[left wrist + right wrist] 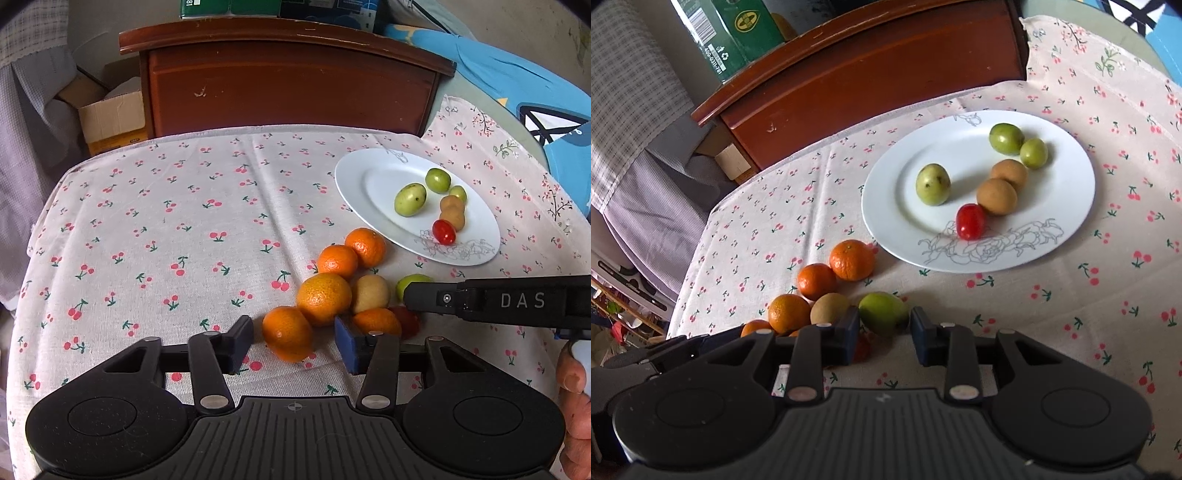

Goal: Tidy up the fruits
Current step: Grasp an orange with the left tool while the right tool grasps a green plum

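Cherry-print tablecloth (166, 221), left gripper (293, 341) part-open around orange (287, 334), right gripper (884, 326) clamping green fruit (882, 312).

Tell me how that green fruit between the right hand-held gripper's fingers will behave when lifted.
The green fruit is round and smooth, so it may slip or roll from the right hand-held gripper if pinched off-centre. It looks small and firm, probably light. It touches neighbours in the pile, like the brown fruit, which may roll once it leaves.
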Tool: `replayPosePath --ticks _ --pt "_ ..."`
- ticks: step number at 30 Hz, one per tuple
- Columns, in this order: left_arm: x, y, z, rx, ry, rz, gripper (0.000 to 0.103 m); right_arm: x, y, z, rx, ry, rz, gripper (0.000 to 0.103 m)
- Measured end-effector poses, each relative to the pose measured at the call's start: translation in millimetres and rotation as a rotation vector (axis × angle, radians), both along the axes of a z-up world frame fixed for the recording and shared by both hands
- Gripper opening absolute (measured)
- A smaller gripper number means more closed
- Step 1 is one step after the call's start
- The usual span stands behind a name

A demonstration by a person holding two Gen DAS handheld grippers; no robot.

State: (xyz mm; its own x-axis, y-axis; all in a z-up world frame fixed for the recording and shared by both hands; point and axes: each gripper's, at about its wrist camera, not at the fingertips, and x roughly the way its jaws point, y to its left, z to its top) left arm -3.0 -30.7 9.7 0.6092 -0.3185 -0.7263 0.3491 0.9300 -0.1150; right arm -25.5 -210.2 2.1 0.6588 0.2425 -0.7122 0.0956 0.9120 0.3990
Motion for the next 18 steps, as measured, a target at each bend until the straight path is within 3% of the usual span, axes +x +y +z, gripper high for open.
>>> replayPosePath --ticks 4,8,18 --pt "-1.0 1.4 1.5 -0.011 0.0 0.002 0.026 0.4 0.4 -0.5 0.002 0.004 0.008 0.03" --pt "-0.4 6.6 3.0 -0.045 0.015 0.026 0.026 0.3 0.9 -0.4 -0.002 0.002 0.011 0.029" --pt "-5.1 7.5 12.2 -0.034 -0.014 0.046 0.026 -2.6 1.0 6.1 0.002 -0.012 0.012 0.029"
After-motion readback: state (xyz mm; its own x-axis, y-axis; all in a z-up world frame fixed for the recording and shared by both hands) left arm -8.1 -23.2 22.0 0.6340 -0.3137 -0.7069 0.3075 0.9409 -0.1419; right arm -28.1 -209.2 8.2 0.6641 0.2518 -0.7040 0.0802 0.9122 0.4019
